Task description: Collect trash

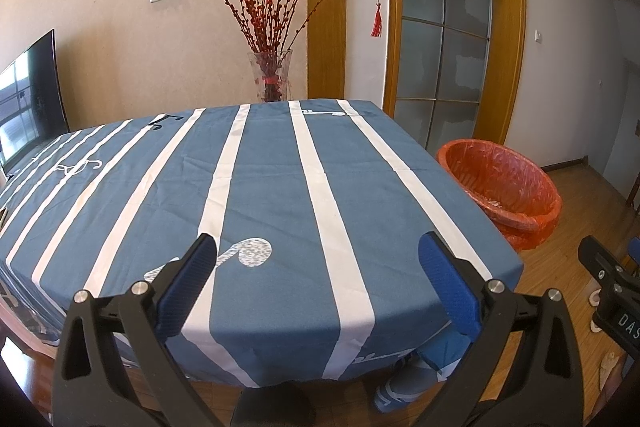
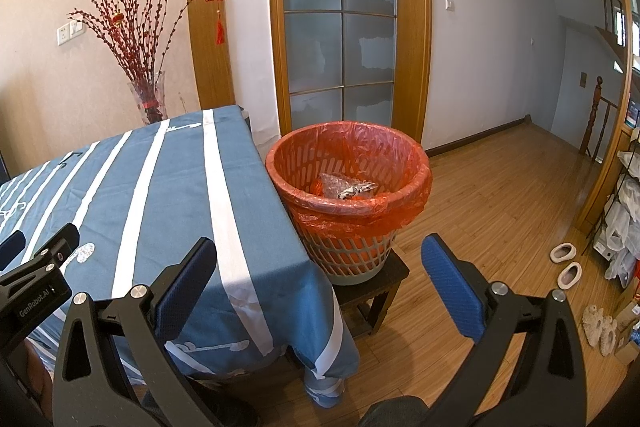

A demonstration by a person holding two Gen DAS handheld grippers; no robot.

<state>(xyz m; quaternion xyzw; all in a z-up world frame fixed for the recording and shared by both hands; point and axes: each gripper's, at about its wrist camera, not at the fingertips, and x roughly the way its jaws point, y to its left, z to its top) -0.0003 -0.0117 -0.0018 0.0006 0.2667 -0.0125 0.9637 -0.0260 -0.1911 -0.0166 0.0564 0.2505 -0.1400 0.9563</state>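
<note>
A waste basket [image 2: 348, 195] lined with an orange bag stands on a low dark stool [image 2: 384, 283] beside the table's right edge; it also shows in the left wrist view [image 1: 504, 187]. Crumpled clear plastic and a scrap of trash [image 2: 346, 189] lie inside it. My left gripper [image 1: 316, 259] hangs open above the near part of the blue striped tablecloth [image 1: 280, 187], nothing between its blue pads. My right gripper [image 2: 316, 259] is open too, held over the table's front right corner, short of the basket. No loose trash shows on the cloth.
A glass vase of red branches [image 1: 272, 75] stands behind the table's far edge. A TV screen [image 1: 32, 99] sits far left. A glass door [image 2: 340, 27] lies behind the basket. Slippers [image 2: 564, 263] and shelves of bags [image 2: 624, 219] line the wooden floor at right.
</note>
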